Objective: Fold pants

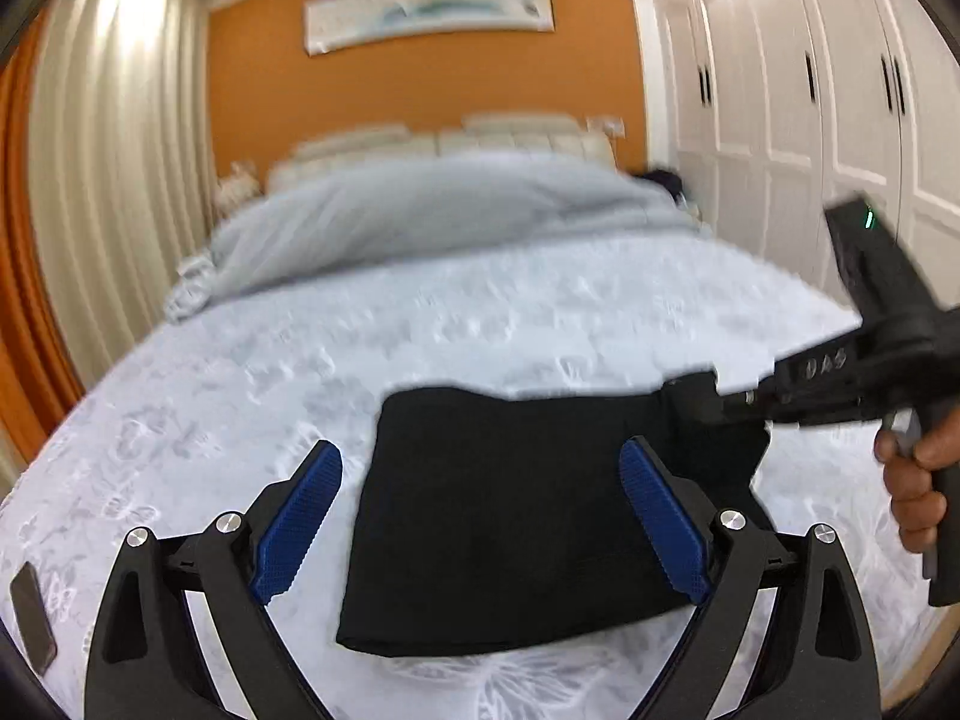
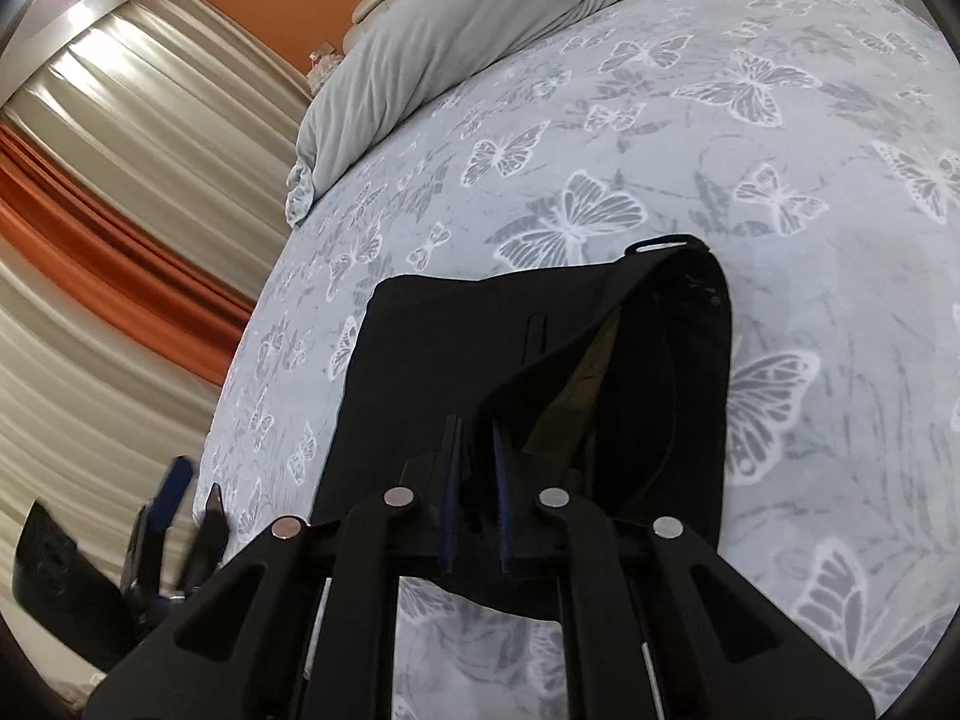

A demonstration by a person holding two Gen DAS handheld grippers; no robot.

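Note:
The black pants (image 1: 510, 516) lie folded into a compact rectangle on the bed. My left gripper (image 1: 480, 516) is open, its blue pads wide apart above the pants' left half, holding nothing. My right gripper (image 2: 477, 438) is shut on the pants (image 2: 456, 372), pinching a raised fold of the top layer near the waistband, whose opening gapes to the right. The right gripper also shows in the left wrist view (image 1: 720, 402) at the pants' right end, held by a hand. The left gripper shows blurred at lower left of the right wrist view (image 2: 180, 504).
The bed (image 2: 780, 240) has a pale sheet printed with butterflies. A grey duvet (image 1: 420, 222) is bunched toward the headboard. A dark phone (image 1: 33, 618) lies at the near left of the bed. Curtains stand to the left, white wardrobes (image 1: 810, 90) to the right.

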